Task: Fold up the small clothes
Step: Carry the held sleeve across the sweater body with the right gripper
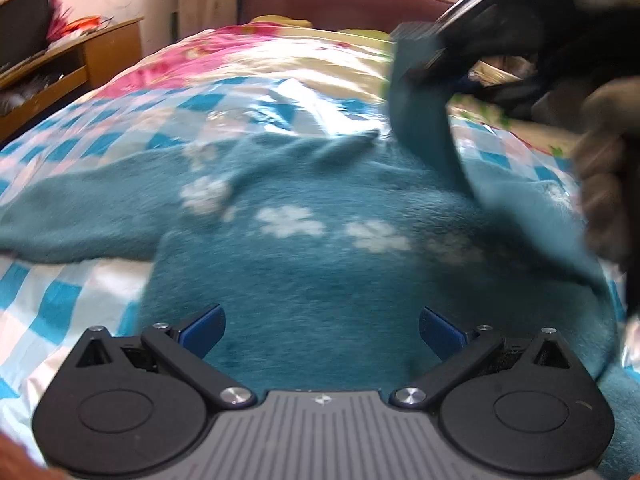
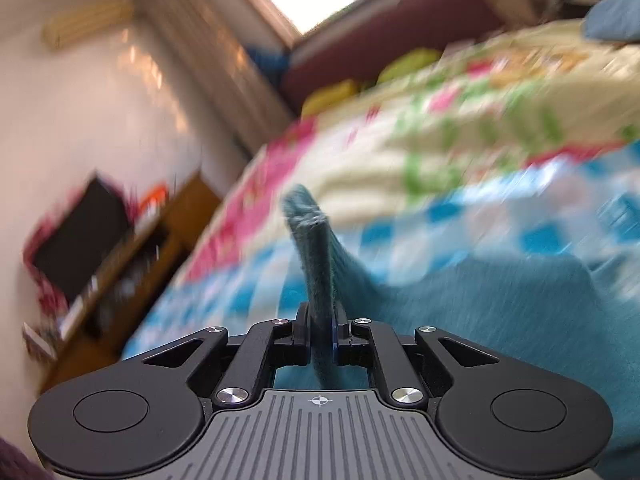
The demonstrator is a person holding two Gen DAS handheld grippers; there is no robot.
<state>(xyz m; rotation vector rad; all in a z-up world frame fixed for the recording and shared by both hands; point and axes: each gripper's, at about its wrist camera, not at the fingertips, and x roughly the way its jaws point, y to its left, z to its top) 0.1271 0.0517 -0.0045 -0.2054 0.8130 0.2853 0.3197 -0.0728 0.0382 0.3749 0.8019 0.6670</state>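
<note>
Pinching one sleeve [image 2: 316, 248] of the teal sweater [image 1: 320, 264] spread on the bed [image 1: 60, 304], the right tool [image 2: 321, 334] starts the first fold while the left tool [image 1: 322, 330] hangs spread above it, leaving nearly everything undone.

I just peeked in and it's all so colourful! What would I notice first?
The fuzzy teal sweater with white flowers, spread across the checked bed cover in the middle. Then the right gripper, shut on one sleeve and lifting it up at the right, while the left gripper hovers open above the sweater's body.
</note>
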